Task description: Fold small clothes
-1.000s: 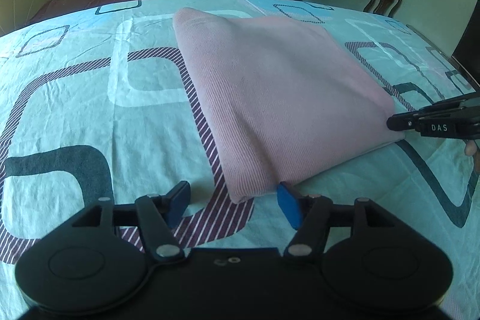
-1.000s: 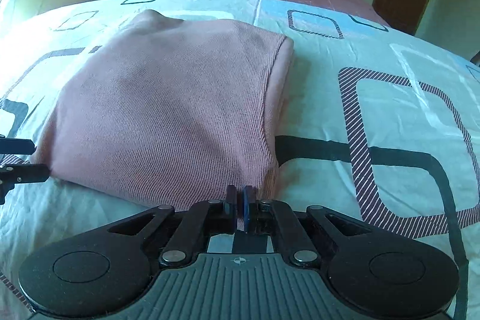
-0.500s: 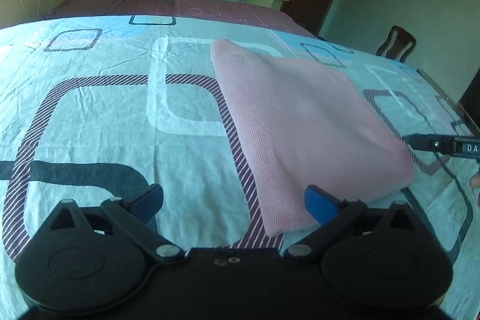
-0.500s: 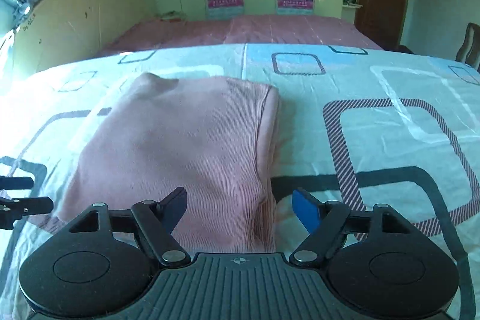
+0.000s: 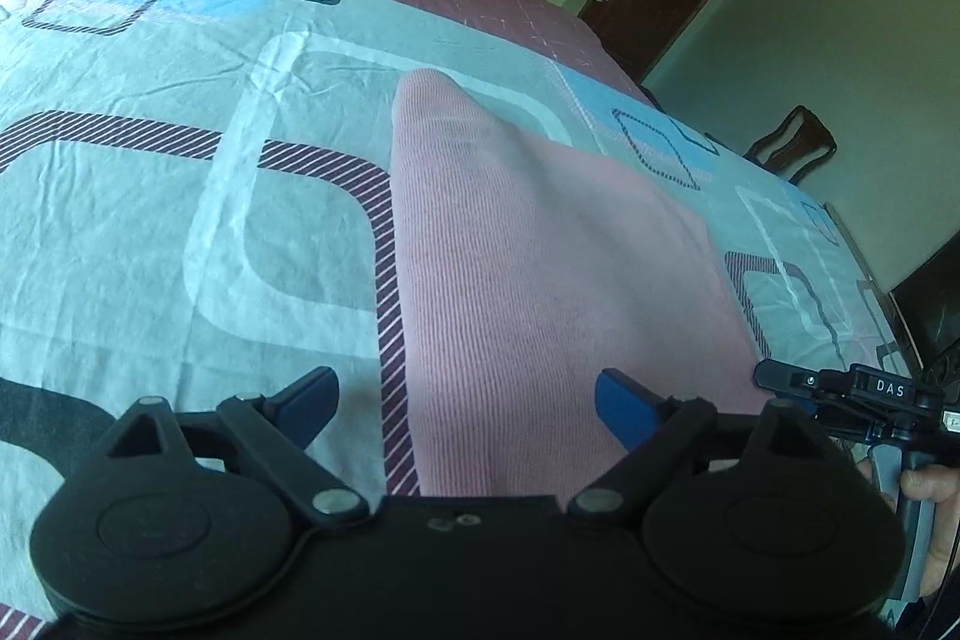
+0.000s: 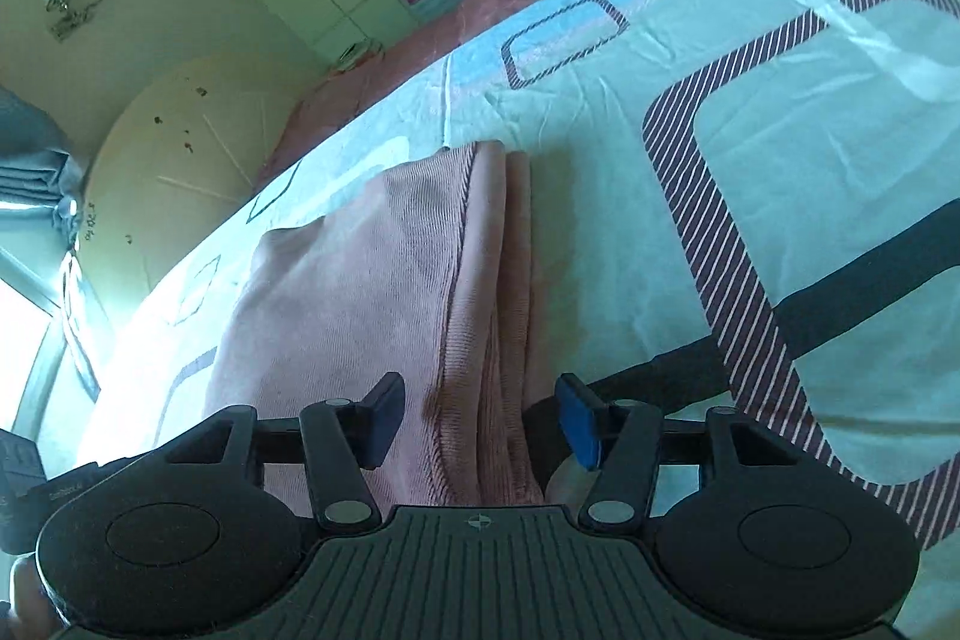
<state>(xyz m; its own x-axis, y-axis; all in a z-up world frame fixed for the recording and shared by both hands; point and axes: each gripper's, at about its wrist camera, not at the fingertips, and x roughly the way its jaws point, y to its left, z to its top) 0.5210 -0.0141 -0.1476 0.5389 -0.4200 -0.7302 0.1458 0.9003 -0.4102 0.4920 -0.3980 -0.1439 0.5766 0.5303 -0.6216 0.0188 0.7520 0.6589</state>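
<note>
A: Left side first. The left gripper (image 5: 465,403) is spread wide, blue pads either side of the pink garment's (image 5: 540,280) near left edge, gripping nothing. A second back it was narrower and sat at the garment's near corner; since then it has opened up and swung over the cloth.

B: And the garment itself?

A: Lies folded flat, a tidy rectangle, toward the middle of the bed sheet (image 5: 150,220), long side running away to the far edge. Doesn't look shifted.

B: Right side?

A: The right gripper (image 6: 480,415) was pinched shut on the garment's (image 6: 360,292) near right corner a second ago. Now its jaws stand apart and empty, straddling the stacked fold layers along the right edge. The camera has tilted hard, the bed sheet (image 6: 780,100) slanting across the view.

B: So both let go.

A: Both released. My reading: this fold is laid down and done. Either another fold gets set up, or the piece is finished. Can't tell which.
</note>
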